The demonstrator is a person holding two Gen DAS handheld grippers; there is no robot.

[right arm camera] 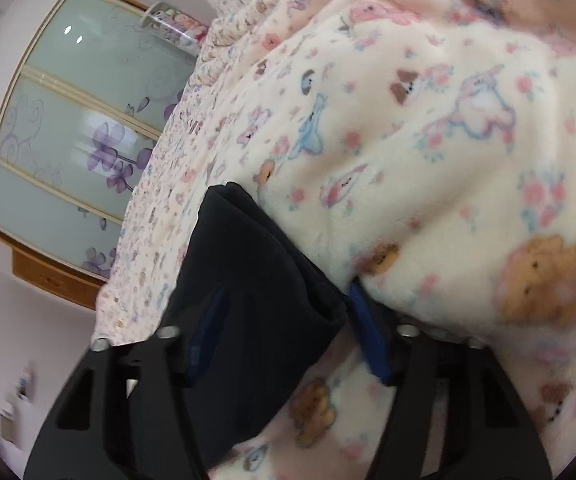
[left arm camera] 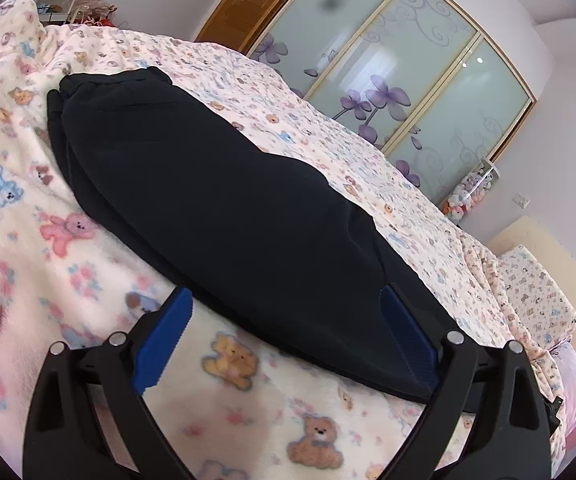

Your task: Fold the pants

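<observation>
Pants [left arm camera: 224,200]: dark navy, laid lengthwise on the bed, one leg over the other, reaching from the near edge toward the far end. Under them lies a cream fleece blanket [left arm camera: 48,208] printed with teddy bears, spread over a sheet with a smaller bear print.

Left tool [left arm camera: 284,312]: blue-padded fingers spread wide, nothing between them gripped; the right finger touches the near end of the pants, the left finger sits over bare blanket.

Right tool [right arm camera: 284,312]: fingers wide, straddling an end of the pants [right arm camera: 256,280]; cloth passes between the fingers, but they do not press it. View blurred.

Background: wardrobe [left arm camera: 399,80] with frosted sliding doors bearing purple flowers; clear tube of plush toys [left arm camera: 471,192] beside it; pillow [left arm camera: 535,296] at the bed's far corner.
</observation>
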